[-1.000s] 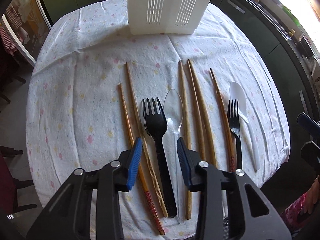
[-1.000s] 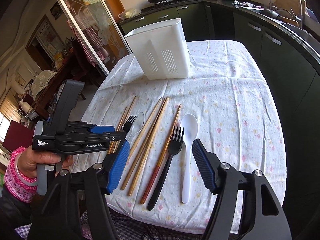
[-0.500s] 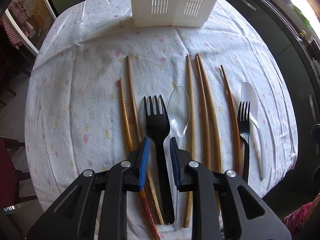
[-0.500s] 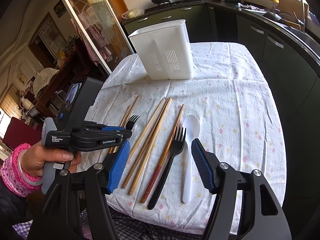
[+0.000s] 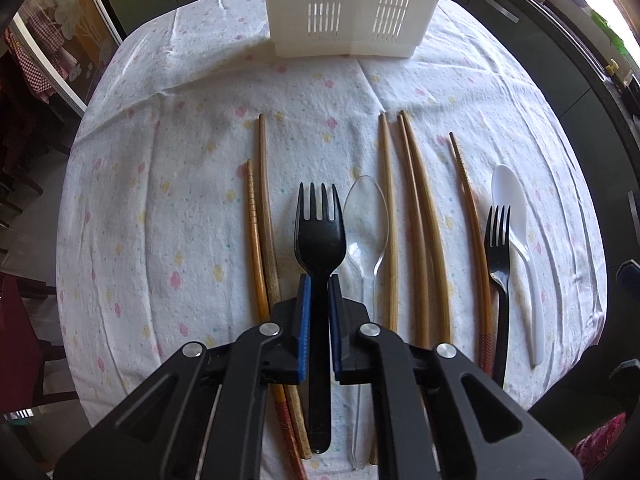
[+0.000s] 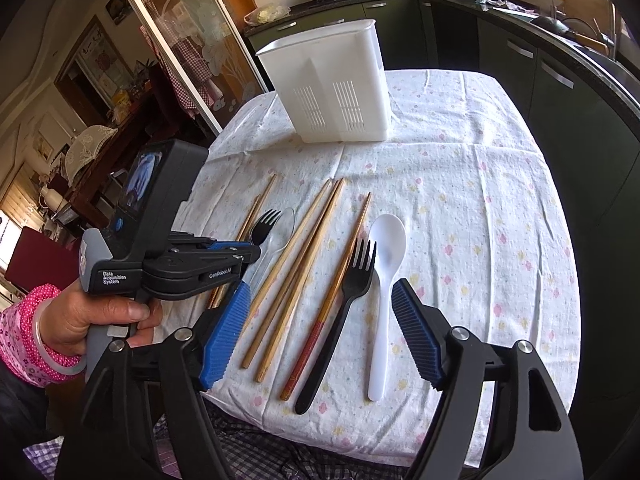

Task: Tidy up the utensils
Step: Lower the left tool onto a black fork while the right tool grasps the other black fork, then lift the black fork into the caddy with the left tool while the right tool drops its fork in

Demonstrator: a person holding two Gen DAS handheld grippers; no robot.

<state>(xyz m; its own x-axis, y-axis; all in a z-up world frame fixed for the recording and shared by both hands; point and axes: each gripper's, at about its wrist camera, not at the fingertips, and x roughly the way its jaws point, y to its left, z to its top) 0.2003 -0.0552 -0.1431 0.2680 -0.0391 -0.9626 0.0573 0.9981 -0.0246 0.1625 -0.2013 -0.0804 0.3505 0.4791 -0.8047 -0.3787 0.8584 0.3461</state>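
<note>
My left gripper (image 5: 319, 280) is shut on the handle of a large black fork (image 5: 320, 232), which lies on or just above the tablecloth; it also shows in the right wrist view (image 6: 262, 222). A clear spoon (image 5: 366, 220) lies beside it. Several wooden chopsticks (image 5: 416, 216) lie in a row. A smaller black fork (image 5: 498, 248) and a white spoon (image 5: 516, 216) lie at the right. The white slotted utensil holder (image 5: 352, 8) stands at the far end. My right gripper (image 6: 320, 320) is open and empty, above the near table edge.
The table has a flowered white cloth (image 5: 160, 160). Dark kitchen cabinets (image 6: 560, 80) run along the right side. A glass sliding door (image 6: 180, 40) and dining furniture are at the left. The person's hand in a pink sleeve (image 6: 60, 320) holds the left gripper.
My left gripper has moved forward and closed from open onto the large black fork's handle. The right gripper has barely moved and stays open.
</note>
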